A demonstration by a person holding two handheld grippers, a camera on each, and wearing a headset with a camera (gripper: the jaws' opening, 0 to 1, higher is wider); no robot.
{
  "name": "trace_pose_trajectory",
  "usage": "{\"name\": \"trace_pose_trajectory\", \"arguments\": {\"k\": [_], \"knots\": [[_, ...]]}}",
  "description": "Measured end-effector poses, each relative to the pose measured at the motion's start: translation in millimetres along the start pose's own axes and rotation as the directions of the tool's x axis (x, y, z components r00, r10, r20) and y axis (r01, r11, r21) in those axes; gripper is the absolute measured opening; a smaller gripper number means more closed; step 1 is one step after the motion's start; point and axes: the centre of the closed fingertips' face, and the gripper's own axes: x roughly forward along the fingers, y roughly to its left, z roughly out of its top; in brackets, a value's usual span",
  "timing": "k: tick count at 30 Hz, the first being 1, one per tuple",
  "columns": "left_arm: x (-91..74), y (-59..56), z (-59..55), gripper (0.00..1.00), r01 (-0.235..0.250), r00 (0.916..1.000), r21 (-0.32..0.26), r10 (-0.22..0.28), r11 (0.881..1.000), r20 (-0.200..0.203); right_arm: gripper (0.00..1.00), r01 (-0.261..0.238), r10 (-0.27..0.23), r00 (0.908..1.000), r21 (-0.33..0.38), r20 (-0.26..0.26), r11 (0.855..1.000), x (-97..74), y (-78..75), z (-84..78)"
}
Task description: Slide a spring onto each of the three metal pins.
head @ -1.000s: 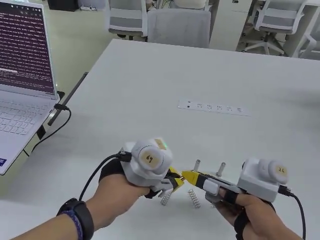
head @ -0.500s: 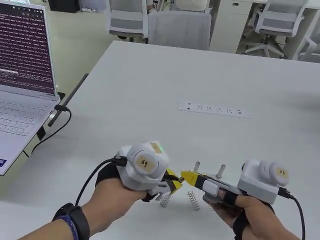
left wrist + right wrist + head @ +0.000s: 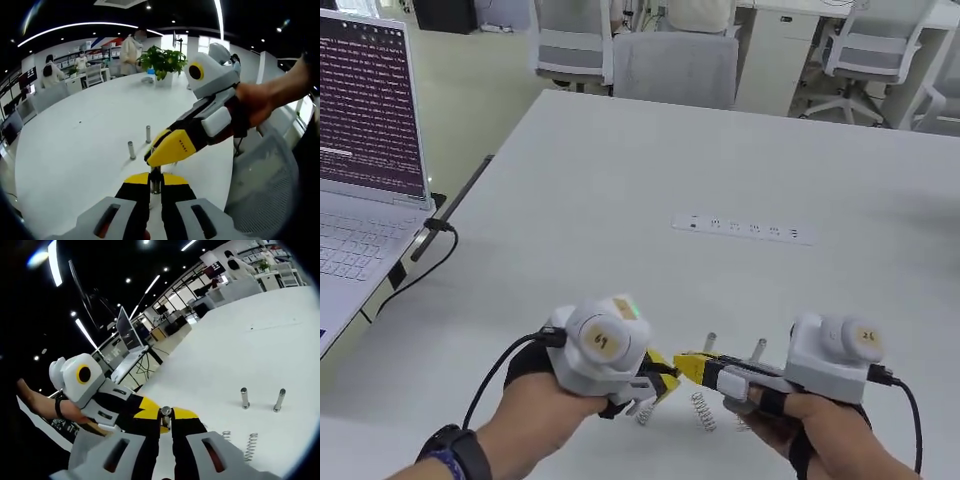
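Currently, entries run from the grasp outward.

1. Left tongs (image 3: 156,176): jaws drawn in on the shank of a loose pin (image 3: 165,412), which is held clear of the tabletop (image 3: 620,200). Compared with a second ago the grasp is the same. The gripper body has rolled slightly, and the wider shift in the head view is the camera's own.

2. Right tongs (image 3: 160,152): tip to tip with the left, as before, nose at the head of the loose pin. From the left gripper view the jaws read as one closed wedge. The right gripper view shows a slit with the pin head in it. Whether they pinch the pin, a spring or nothing cannot be told.

3. Springs (image 3: 701,410): two, lying loose on the tabletop directly under the meeting tongs and apart from each other. Both are unmoved.

4. Standing pins (image 3: 710,344): two, upright and bare, just beyond the tips and near each other. Both are unmoved.

5. Standing of the task, as a judgement: little has changed, and no pin carries a spring yet, so all three remain to be done.

6. Obstructions, as a judgement: the two tongs crowd each other at one point, and the springs sit beneath them, awkward to reach without parting. The standing pins are close enough to be knocked.

7. Surroundings: a power strip (image 3: 732,226) farther out, well apart. An open laptop (image 3: 360,150) with its cable (image 3: 430,250) at the left edge. Chairs (image 3: 675,60) past the far edge.
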Motion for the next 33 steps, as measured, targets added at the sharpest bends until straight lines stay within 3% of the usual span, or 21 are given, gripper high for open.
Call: {"name": "trace_pose_trajectory", "arguments": {"k": [6,18,33], "knots": [[1.5,-0.1,1.7,0.00,-0.004,0.9999,-0.006,0.004,1.000,0.015,0.05,0.013,-0.015,0.9991,-0.056,-0.040,0.998,-0.4,0.5,1.4],[3.5,0.7,7.1,0.00,-0.009,0.9990,-0.003,0.009,1.000,0.043,0.05,0.023,-0.030,0.9977,-0.109,-0.060,0.994,-2.4,0.9,4.6],[9.0,-4.0,-0.6,0.00,0.007,0.9998,-0.004,-0.007,1.000,0.019,0.05,0.017,-0.025,0.9979,-0.136,-0.059,0.991,-4.5,7.1,2.4]]}}
